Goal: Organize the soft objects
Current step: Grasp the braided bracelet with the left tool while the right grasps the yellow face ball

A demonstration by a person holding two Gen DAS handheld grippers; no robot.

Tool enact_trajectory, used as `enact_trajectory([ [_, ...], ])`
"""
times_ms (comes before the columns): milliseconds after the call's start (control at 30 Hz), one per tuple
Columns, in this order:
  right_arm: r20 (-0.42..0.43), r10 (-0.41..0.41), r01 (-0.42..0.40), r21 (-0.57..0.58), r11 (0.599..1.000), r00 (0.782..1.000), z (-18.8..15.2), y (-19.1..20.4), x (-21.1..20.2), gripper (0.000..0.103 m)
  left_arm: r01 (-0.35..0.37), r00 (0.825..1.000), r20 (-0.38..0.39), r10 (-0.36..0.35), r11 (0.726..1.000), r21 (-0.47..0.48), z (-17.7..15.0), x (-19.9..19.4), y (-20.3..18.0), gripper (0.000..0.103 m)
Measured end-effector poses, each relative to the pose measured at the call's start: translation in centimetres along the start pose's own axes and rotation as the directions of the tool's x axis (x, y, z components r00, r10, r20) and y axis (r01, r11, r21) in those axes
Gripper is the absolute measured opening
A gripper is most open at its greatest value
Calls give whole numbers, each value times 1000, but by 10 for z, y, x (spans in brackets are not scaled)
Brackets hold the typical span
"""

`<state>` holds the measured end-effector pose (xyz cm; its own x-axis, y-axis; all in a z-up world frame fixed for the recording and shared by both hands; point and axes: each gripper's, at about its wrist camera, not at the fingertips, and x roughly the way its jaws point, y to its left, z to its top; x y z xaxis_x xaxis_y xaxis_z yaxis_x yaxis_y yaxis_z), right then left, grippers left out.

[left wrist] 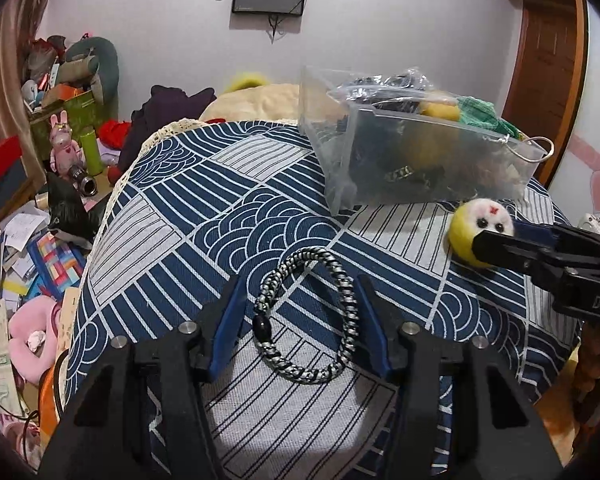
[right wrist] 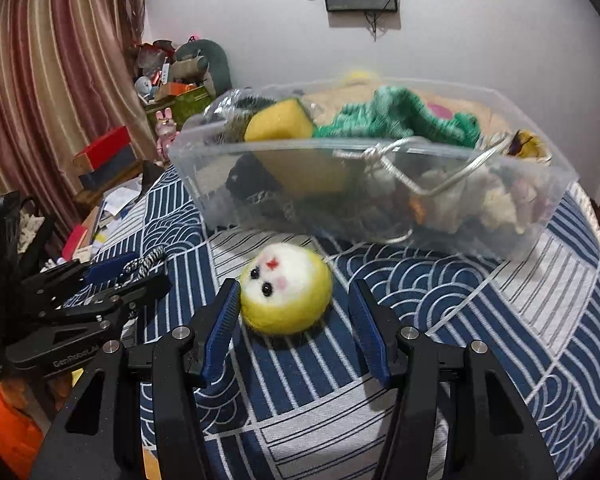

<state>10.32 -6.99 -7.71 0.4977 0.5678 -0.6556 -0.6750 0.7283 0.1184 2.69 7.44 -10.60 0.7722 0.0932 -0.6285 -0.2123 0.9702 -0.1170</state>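
Observation:
A braided black-and-white cord loop (left wrist: 316,316) lies on the blue patterned cloth (left wrist: 228,208), between the open fingers of my left gripper (left wrist: 298,292). A yellow felt ball with a white face (right wrist: 286,290) lies on the cloth (right wrist: 480,320) between the open fingers of my right gripper (right wrist: 294,298), touching the left finger. It also shows in the left wrist view (left wrist: 478,232), partly behind my right gripper (left wrist: 484,246). A clear plastic bin (right wrist: 372,184) behind it holds a yellow sponge (right wrist: 280,122), green knitwear (right wrist: 396,116) and other soft items. My left gripper (right wrist: 140,276) shows at the left.
The bin also shows in the left wrist view (left wrist: 416,160), with a wire handle (left wrist: 534,150). The table edge drops at left to a cluttered floor with boxes (left wrist: 56,260), a pink toy rabbit (left wrist: 62,144) and a pink cushion (left wrist: 32,340). A striped curtain (right wrist: 60,100) hangs left.

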Motion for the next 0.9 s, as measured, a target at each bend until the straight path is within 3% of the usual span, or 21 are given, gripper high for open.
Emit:
enact_trajectory([
  [100, 8, 4, -4, -9, 1000, 1000, -2, 3, -1, 41, 7, 1000, 6, -7, 1000, -1, -1, -2, -1, 37],
  [300, 31, -10, 11, -38, 999, 999, -3, 8, -6, 39, 17, 1000, 10, -17, 1000, 10, 0, -6, -6, 14],
  [633, 116, -51, 55, -31, 998, 992, 5, 3, -31, 38, 46, 993, 106, -50, 998, 48, 17, -36, -23, 13],
  [900, 221, -97, 100, -1, 995, 970, 16, -11, -66, 38, 99, 972, 205, -117, 991, 94, 49, -60, -48, 13],
])
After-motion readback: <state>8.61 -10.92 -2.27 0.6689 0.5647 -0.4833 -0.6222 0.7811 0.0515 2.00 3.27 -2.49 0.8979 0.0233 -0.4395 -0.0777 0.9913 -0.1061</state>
